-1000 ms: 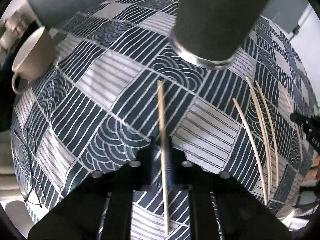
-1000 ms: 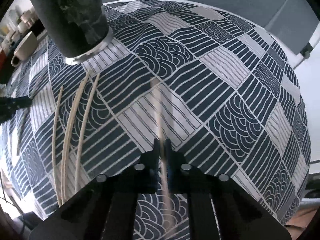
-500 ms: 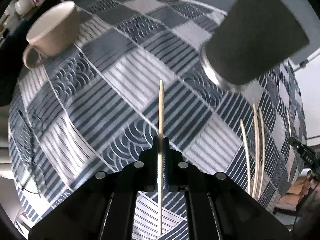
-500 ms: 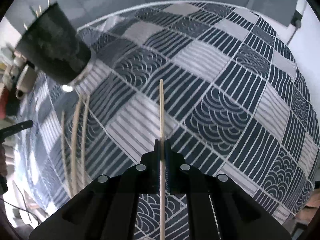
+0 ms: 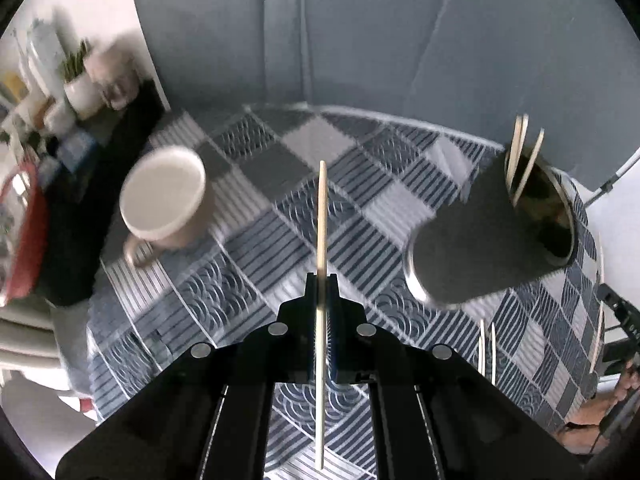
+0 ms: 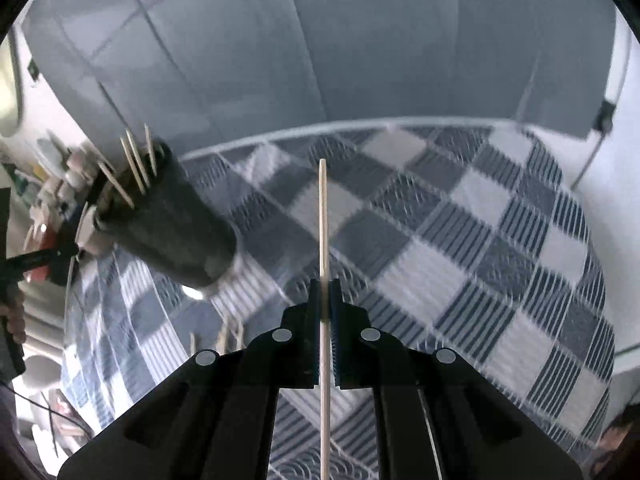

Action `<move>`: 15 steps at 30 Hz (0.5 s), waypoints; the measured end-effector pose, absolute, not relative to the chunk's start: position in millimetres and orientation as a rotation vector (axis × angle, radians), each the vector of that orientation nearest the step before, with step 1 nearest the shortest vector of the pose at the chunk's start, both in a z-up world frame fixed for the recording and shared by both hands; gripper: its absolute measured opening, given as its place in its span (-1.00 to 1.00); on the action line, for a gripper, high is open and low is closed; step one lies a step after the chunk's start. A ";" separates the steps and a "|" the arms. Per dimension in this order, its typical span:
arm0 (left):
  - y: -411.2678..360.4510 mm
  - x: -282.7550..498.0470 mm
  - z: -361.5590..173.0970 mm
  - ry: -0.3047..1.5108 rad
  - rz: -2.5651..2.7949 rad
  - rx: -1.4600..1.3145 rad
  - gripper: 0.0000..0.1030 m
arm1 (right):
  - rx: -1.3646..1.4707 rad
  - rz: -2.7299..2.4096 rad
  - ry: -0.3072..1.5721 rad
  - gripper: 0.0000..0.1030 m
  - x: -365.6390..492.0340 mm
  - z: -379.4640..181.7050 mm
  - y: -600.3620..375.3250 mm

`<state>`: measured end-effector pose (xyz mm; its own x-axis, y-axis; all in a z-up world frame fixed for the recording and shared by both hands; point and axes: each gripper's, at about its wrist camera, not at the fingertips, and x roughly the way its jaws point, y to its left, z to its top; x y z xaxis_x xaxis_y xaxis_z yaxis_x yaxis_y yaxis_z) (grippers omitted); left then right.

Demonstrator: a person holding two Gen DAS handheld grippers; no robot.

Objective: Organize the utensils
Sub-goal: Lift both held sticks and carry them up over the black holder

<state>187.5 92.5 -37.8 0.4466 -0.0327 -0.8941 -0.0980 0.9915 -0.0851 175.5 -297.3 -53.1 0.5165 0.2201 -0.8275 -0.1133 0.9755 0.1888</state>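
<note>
My left gripper (image 5: pixel 321 280) is shut on a pale wooden chopstick (image 5: pixel 321 216) that points forward above the table. My right gripper (image 6: pixel 324 285) is shut on another chopstick (image 6: pixel 323 220), also lifted off the cloth. A dark cylindrical holder (image 5: pixel 492 236) with several chopsticks in it stands to the right in the left wrist view and to the left in the right wrist view (image 6: pixel 168 224). Loose chopsticks (image 5: pixel 488 344) lie on the cloth near the holder's base; they also show in the right wrist view (image 6: pixel 224 336).
A beige mug (image 5: pixel 164 200) stands on the patterned blue and white tablecloth (image 5: pixel 280 216) at the left. A dark side table with a plant pot (image 5: pixel 82 88) and clutter is beyond the table's left edge. A grey backdrop (image 6: pixel 320 48) hangs behind the table.
Both grippers have risen and tilted up with their chopsticks, so the table's far edge and the backdrop have come into view. The holder's open top now shows.
</note>
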 end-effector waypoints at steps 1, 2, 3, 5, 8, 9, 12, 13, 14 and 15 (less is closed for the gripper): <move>92.1 190.2 -33.9 1.101 0.039 -0.130 -0.91 | 0.113 0.207 0.996 -0.92 179.7 -47.1 -294.9; 92.6 193.5 -28.6 1.091 0.037 -0.128 -0.91 | 0.109 0.216 0.978 -0.92 186.2 -39.0 -291.5; 93.2 197.4 -20.4 1.074 0.038 -0.125 -0.91 | 0.107 0.221 0.968 -0.92 189.9 -34.6 -289.9; 96.4 202.2 -11.5 1.054 0.030 -0.134 -0.91 | 0.104 0.235 0.943 -0.92 200.8 -22.6 -283.8; 94.6 212.0 5.2 1.016 0.010 -0.158 -0.91 | 0.091 0.256 0.913 -0.92 213.3 -8.7 -272.1; 93.0 214.5 11.0 1.002 0.000 -0.167 -0.91 | 0.088 0.264 0.905 -0.92 216.8 -5.1 -268.6; 82.2 220.8 28.2 0.944 -0.068 -0.200 -0.91 | 0.088 0.292 0.877 -0.92 227.2 7.4 -257.2; 78.7 222.4 32.0 0.933 -0.097 -0.210 -0.91 | 0.090 0.301 0.869 -0.92 230.2 10.9 -253.7; 72.4 225.0 38.0 0.909 -0.134 -0.216 -0.91 | 0.089 0.310 0.862 -0.92 232.8 14.0 -250.0; 65.5 227.5 43.1 0.890 -0.151 -0.204 -0.91 | 0.085 0.324 0.856 -0.92 236.3 18.0 -244.7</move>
<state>227.5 65.5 43.1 0.6210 -0.2151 -0.7537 0.0461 0.9700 -0.2388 236.3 -244.7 18.0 0.6102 0.3139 -0.7274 -0.2459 0.9478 0.2028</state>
